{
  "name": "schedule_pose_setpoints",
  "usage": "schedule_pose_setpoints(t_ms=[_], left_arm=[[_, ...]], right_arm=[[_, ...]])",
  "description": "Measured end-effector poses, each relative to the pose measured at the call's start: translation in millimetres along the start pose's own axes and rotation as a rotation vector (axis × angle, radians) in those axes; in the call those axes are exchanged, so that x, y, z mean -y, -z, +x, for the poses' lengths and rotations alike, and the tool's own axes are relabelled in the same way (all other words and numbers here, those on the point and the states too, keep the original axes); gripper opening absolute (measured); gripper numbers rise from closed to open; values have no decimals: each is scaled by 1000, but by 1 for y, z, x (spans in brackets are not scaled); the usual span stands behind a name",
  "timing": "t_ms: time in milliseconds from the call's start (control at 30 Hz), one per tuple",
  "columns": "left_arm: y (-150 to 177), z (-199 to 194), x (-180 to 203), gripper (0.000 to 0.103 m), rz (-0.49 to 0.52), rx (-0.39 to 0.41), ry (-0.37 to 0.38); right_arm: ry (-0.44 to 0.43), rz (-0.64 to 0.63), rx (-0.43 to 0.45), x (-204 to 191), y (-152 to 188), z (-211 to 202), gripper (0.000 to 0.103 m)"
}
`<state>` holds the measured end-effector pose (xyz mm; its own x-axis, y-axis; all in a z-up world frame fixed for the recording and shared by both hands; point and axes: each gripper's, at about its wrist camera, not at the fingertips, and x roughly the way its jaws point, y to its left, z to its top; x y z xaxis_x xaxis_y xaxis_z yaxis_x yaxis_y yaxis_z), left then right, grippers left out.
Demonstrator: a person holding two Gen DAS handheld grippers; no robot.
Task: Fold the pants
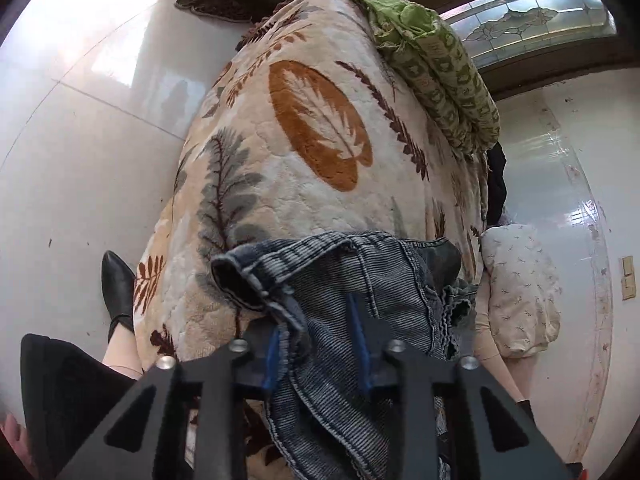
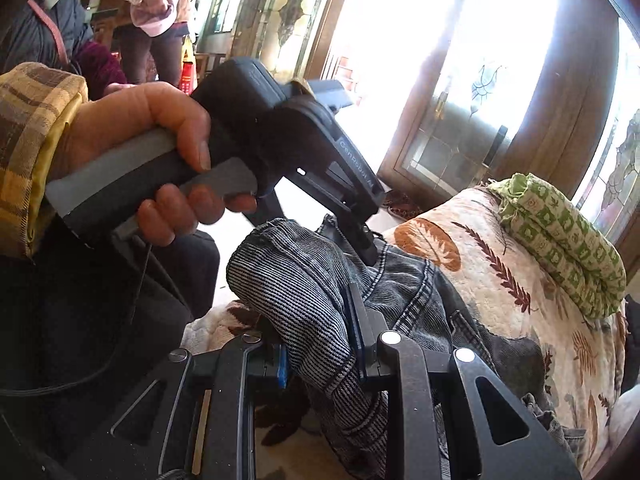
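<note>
The pants (image 1: 360, 276) are faded blue-grey denim, bunched at the near edge of a leaf-patterned blanket (image 1: 312, 120). My left gripper (image 1: 316, 344) is shut on a fold of the denim, and the cloth hangs down between its blue pads (image 1: 359, 332). In the right wrist view the pants (image 2: 288, 280) bulge up over my right gripper (image 2: 320, 346), which is shut on another bunch of the fabric. A hand (image 2: 152, 136) in a plaid sleeve holds the left gripper (image 2: 366, 246), whose tips dig into the denim farther back.
A folded green quilt (image 1: 436, 68) lies along the blanket's far edge and a white pillow (image 1: 520, 292) sits at its right. A black shoe (image 1: 116, 284) stands on the pale tiled floor (image 1: 80, 152). Glass doors (image 2: 452, 132) and other people (image 2: 156, 4) are behind.
</note>
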<state>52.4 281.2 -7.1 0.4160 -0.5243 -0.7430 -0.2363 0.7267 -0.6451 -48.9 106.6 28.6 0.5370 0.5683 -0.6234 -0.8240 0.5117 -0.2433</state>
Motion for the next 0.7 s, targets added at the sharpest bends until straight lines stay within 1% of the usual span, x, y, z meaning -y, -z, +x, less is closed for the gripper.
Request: schedule_pose_setpoints(t_ms=[100, 200, 333, 533, 700], left_arm=[[1, -9, 17, 15, 54, 47, -41], [0, -21, 33, 12, 80, 89, -39], [-3, -33, 60, 8, 127, 122, -44], [-4, -35, 104, 8, 217, 134, -58], [-2, -29, 136, 7, 271, 129, -48]], right_arm=[[9, 7, 10, 2, 0, -6, 22], [11, 43, 21, 9, 0, -16, 21], [12, 108, 36, 22, 0, -28, 21], [4, 241, 42, 49, 3, -47, 20], [9, 333, 44, 73, 12, -62, 20]])
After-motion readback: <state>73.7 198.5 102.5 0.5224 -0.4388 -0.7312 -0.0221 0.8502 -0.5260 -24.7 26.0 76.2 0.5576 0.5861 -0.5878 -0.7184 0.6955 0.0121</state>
